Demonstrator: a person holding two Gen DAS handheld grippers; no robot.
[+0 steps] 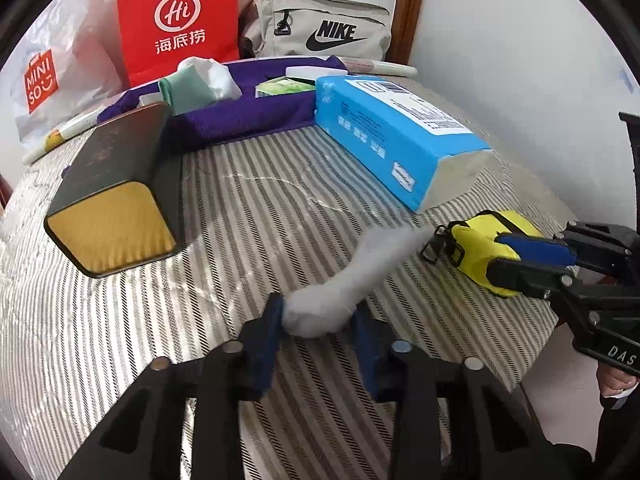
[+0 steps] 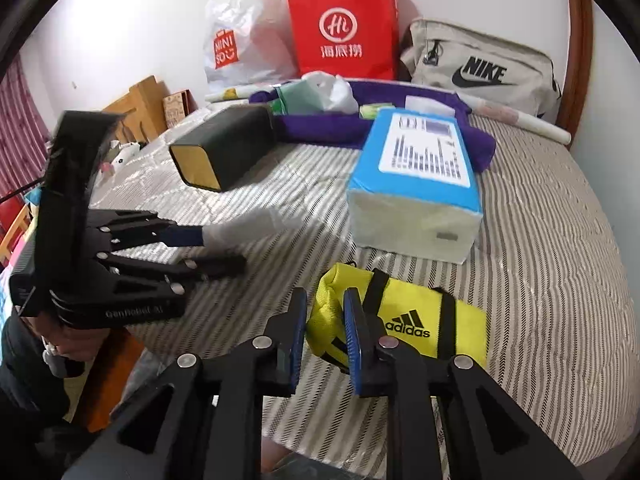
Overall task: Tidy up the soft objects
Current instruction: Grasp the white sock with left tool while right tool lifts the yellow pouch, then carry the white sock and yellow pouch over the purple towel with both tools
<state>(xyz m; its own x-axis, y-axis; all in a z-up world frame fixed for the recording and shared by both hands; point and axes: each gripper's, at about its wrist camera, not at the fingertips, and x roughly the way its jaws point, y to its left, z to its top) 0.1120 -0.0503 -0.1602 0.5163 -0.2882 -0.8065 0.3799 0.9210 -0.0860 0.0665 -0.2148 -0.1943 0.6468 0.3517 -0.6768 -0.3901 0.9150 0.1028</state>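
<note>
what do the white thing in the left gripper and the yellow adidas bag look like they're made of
White sock: seemingly soft fuzzy knit, matte; it looks fluffy-edged and bulges between the left gripper pads.
Yellow Adidas pouch: likely woven synthetic fabric with a slight sheen, black webbing straps and a printed logo; it folds where the right gripper pinches it.

Both views are evenly and fairly brightly lit by soft, diffuse light, and its source cannot be told. Shadows are faint; a soft one lies under the dark box (image 1: 116, 196) on the striped bed (image 1: 280, 208). The white sock (image 1: 352, 276) looks smeared by motion blur in both views. Fisheye distortion bends the bed's edge and stripes, and black vignette fills the corners. The white wall (image 2: 120, 32) is bright but not blown out. Fine detail is soft with compression.
</note>
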